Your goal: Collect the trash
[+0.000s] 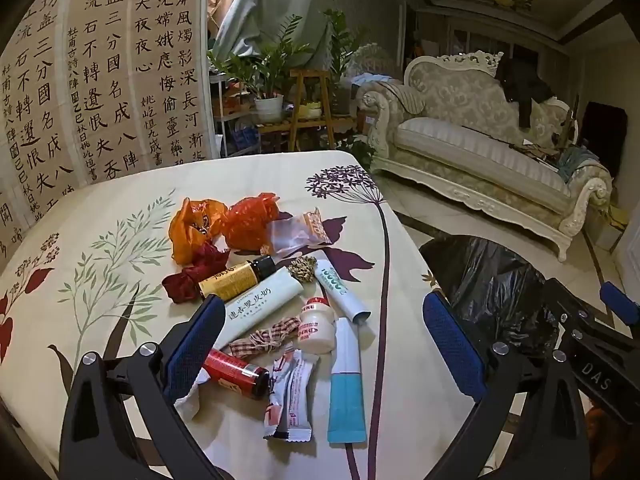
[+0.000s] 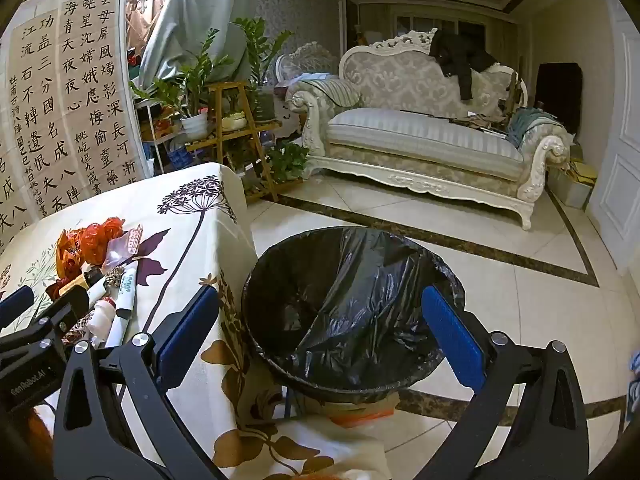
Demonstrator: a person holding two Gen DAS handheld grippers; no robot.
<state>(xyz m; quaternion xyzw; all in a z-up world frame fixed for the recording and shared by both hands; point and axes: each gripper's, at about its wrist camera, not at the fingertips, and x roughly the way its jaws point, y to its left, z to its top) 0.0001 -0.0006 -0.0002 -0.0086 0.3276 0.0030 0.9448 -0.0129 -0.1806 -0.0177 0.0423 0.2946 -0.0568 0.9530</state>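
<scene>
- Left gripper (image 1: 320, 344), jaws wide and empty, hangs over the trash pile (image 1: 280, 300) to pick.
- Right gripper (image 2: 320, 336), jaws wide and empty, faces the lined bin (image 2: 352, 308), at the surface's (image 1: 120, 208) 3 o'clock edge for drops.

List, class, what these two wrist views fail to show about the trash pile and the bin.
- Small red-labelled dark bottle: left wrist view, its near end sits behind the left gripper finger.
- Crumpled white tissue: same view, mostly behind that finger.
- Black-lined round bin: right wrist view, its base is hidden by its own rim.
- Trash pile: right wrist view, partly covered by the other gripper.
</scene>
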